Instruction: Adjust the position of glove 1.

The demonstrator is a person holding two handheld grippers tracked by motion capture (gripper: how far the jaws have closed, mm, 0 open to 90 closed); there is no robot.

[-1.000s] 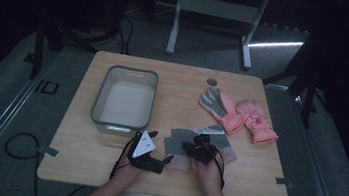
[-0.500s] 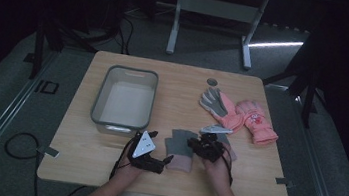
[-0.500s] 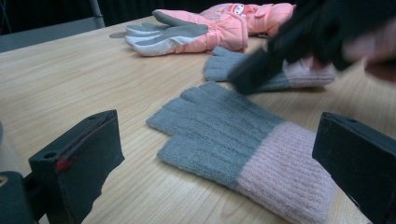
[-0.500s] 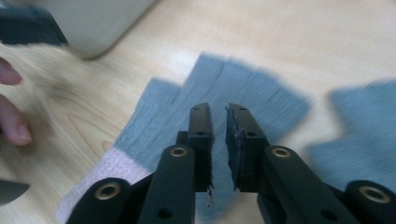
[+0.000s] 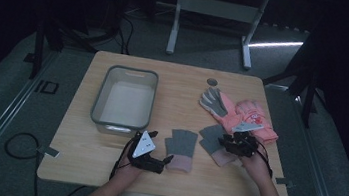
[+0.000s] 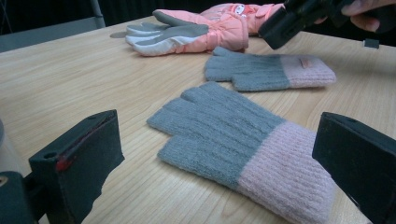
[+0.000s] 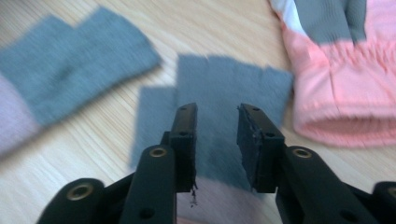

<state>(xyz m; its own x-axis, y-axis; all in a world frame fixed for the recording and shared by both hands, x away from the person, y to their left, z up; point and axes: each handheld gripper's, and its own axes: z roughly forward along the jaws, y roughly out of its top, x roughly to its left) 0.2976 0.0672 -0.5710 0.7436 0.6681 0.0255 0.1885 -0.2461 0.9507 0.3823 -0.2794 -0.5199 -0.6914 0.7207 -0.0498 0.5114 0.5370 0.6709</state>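
Observation:
A grey knit glove with a pink cuff (image 6: 233, 140) lies flat between the wide-apart jaws of my left gripper (image 6: 219, 140); the pads do not touch it. In the high view that glove (image 5: 181, 147) sits just right of the left gripper (image 5: 165, 161). A second knit glove (image 7: 224, 88) lies under my right gripper (image 7: 217, 113), whose jaws have just been opening and stand partly apart with nothing between them. From above, the right gripper (image 5: 228, 141) hovers over this glove (image 5: 210, 135). A pair of pink ski gloves (image 5: 238, 113) lies beyond.
A grey-rimmed tray (image 5: 99, 96) stands on the left half of the wooden table (image 5: 179, 86). The pink ski glove's cuff (image 7: 345, 107) is close to the right of the right gripper's jaws. A small dark round hole (image 5: 212, 81) marks the far tabletop.
The right hand and gripper have moved to the right, away from the left gripper, to over the second knit glove, and its jaws stand wider. The left gripper has stayed put.

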